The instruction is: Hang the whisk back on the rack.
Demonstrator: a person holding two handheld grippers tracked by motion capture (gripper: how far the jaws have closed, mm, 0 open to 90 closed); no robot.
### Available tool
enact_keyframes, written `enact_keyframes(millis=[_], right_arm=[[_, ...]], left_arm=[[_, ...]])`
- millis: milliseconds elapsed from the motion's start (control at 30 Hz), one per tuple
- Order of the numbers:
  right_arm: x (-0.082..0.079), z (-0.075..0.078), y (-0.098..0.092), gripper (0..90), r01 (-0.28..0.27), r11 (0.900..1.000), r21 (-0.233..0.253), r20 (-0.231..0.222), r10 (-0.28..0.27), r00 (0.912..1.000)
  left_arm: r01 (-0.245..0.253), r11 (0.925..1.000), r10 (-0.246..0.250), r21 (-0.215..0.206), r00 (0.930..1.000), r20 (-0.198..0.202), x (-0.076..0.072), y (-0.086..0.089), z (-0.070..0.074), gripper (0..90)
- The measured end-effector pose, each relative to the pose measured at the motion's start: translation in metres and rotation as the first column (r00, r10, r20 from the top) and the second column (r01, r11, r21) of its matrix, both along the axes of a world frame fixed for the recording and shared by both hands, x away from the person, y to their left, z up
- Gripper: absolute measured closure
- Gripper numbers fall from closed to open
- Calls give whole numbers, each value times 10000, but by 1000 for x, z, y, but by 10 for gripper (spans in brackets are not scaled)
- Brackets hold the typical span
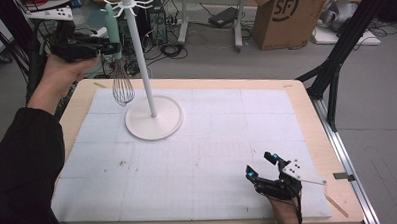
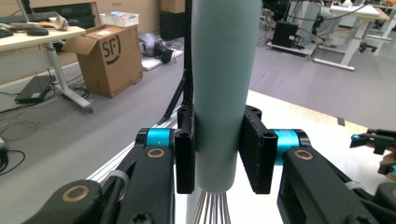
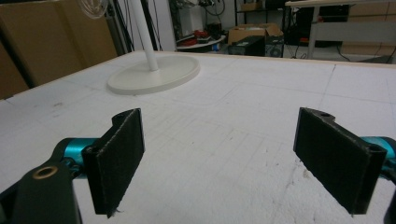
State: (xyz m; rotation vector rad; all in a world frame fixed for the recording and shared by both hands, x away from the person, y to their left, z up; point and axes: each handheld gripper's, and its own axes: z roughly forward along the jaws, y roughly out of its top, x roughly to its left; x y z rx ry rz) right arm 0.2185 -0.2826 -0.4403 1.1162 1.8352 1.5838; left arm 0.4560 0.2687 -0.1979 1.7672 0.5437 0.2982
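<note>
Your left gripper (image 1: 111,47) clamps the whisk (image 1: 119,69) by its teal handle, held up at far left beside the white stand (image 1: 153,116). Light tool, smooth handle, springy wires – keep the grip on the handle. Right gripper (image 1: 262,166) idles near right, jaws wide

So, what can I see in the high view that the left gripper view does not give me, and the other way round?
High view: the whole whisk with its wire head hanging above the table edge, the stand with hooks on top, and the person's black sleeve. Left gripper view: up close, both pads of the left claw pressed against the whisk's green handle. Both: the whisk, the SF box, and the open right claw low over the table.
</note>
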Motion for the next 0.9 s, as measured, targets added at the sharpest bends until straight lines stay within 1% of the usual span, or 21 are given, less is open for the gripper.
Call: enact_keyframes(millis=[67, 133, 200, 233, 267, 300, 333, 367, 433, 467, 500, 533, 700, 800, 867, 900], right_arm=[[0, 0, 0, 155, 35, 10000, 18, 108, -35, 9999], [0, 0, -1, 155, 36, 10000, 39, 83, -37, 10000], [0, 0, -1, 155, 45, 10000, 36, 69, -45, 10000], [0, 0, -1, 155, 27, 10000, 7, 110, -27, 9999], [0, 0, -1, 155, 27, 10000, 7, 110, -27, 9999], [-1, 0, -1, 154, 34, 10000, 28, 130, -34, 9999], [-1, 1, -1, 155, 34, 10000, 39, 131, -34, 9999], [-1, 1, -1, 155, 17, 10000, 41, 76, -17, 10000], [-1, 0, -1, 155, -6, 10000, 7, 115, 5, 9999], [-1, 0, 0, 155, -7, 10000, 7, 120, 7, 9999], [-2, 1, 0, 155, -53, 10000, -7, 112, 53, 9999], [-2, 0, 1, 155, -47, 10000, -27, 117, 48, 9999], [-2, 1, 4, 155, -155, 9999, -51, 93, 155, 9998], [-2, 1, 6, 154, -201, 9997, -113, 150, 202, 9997], [-2, 1, 6, 155, -227, 9996, -158, 191, 230, 9996], [-3, 1, 6, 155, -227, 9996, -165, 191, 230, 9996]], left_arm=[[-54, 10000, 54, -66, 10000, 71, 1, -2, -2, 690], [-98, 9999, 99, -123, 9999, 92, 1, -2, -3, 686], [-24, 9994, 24, -341, 10000, 1, 2, -3, -5, 679], [-9, 9995, 8, -329, 10000, -22, 3, -3, -6, 594], [-68, 9992, 68, -392, 10000, -3, 2, -3, -8, 594], [-257, 9982, 261, -535, 9996, 69, 1, -3, -15, 499], [-300, 9981, 301, -542, 9995, 17, 1, -2, -19, 467], [-300, 9981, 301, -542, 9995, 17, 1, -2, -19, 440], [-361, 9979, 356, -536, 9993, -113, 0, -2, -27, 399], [-398, 9977, 393, -550, 9992, -104, -1, -1, -31, 371], [-407, 9971, 396, -643, 9990, -186, -4, 0, -38, 350], [-407, 9971, 396, -643, 9990, -186, -4, 0, -38, 335], [-673, 9953, 669, -693, 9977, -75, -20, 3, -47, 261], [-803, 9935, 804, -806, 9968, -22, -31, 6, -54, 246], [-773, 9931, 773, -877, 9970, -35, -39, 7, -61, 244], [-731, 9937, 729, -844, 9973, -50, -43, 6, -64, 241]])
